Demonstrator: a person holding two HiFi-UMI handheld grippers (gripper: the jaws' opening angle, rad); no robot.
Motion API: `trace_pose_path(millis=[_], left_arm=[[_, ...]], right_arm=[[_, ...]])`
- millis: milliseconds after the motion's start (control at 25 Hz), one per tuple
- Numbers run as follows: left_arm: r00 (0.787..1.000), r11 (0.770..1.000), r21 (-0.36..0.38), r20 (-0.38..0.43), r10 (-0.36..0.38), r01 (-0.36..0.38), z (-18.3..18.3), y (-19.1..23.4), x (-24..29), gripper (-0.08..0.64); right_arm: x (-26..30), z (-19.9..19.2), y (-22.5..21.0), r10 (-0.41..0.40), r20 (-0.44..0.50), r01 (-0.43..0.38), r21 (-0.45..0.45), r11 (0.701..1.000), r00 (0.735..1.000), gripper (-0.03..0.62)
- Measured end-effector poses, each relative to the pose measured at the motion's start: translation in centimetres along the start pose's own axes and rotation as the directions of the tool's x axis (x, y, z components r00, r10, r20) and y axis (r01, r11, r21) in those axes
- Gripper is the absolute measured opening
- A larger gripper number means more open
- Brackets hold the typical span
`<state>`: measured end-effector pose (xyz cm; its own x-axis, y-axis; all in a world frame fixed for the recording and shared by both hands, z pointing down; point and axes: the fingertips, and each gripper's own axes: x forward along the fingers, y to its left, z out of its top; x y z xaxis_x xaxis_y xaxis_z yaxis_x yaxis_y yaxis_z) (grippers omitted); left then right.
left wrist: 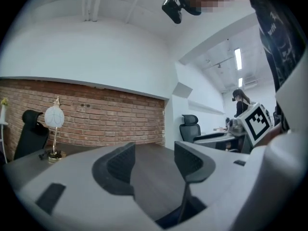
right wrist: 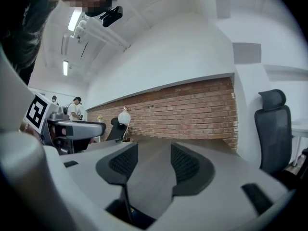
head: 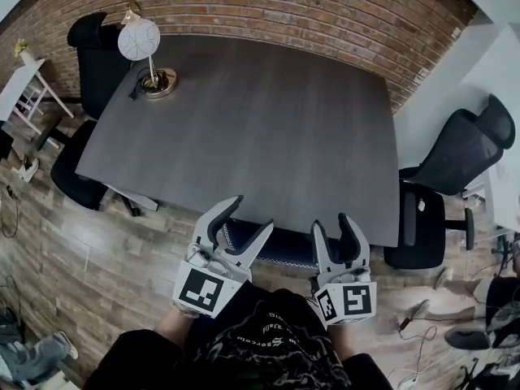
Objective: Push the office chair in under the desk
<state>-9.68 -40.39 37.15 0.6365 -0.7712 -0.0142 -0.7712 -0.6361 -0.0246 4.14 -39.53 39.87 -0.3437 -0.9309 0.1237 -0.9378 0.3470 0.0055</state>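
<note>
Two tongs open, empty: left tongs (head: 250, 214), right tongs (head: 331, 223); one office chair (head: 280, 247) under one desk (head: 260, 128)

1. I get soft, even indoor light in the head view; the desk (head: 244, 120) shows a dull sheen.
2. Ceiling strip lights (left wrist: 237, 59) glare upper right in the left gripper view and upper left in the right gripper view.
3. Every view bows hard toward black corners.
4. The left gripper (left wrist: 151, 165) and right gripper (right wrist: 153, 166) look soft up close.
</note>
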Motion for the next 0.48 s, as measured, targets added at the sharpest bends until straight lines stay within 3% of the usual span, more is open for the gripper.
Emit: trace_pose_path(millis=[120,240,480], left_arm=[[1.000,1.000,-0.026,-0.009,-0.004,0.003,-0.42,0.31,-0.09,0.249],[1.000,0.998,-0.068,0.011,-0.001,0.002,-0.22,0.39,-0.10,0.177],[1.000,0.999,-0.051,0.002,0.013,-0.013,-0.43,0.37,0.20,0.034]], right_arm=[[0.13,0.16,0.08,-0.017,0.003,0.017,-0.014,1.000,1.000,0.177],[0.09,0.01,0.21,-0.024,0.001,0.024,-0.020,1.000,1.000,0.122],[0.28,-0.14,0.23,-0.033,-0.005,0.033,-0.028,0.999,0.999,0.021]])
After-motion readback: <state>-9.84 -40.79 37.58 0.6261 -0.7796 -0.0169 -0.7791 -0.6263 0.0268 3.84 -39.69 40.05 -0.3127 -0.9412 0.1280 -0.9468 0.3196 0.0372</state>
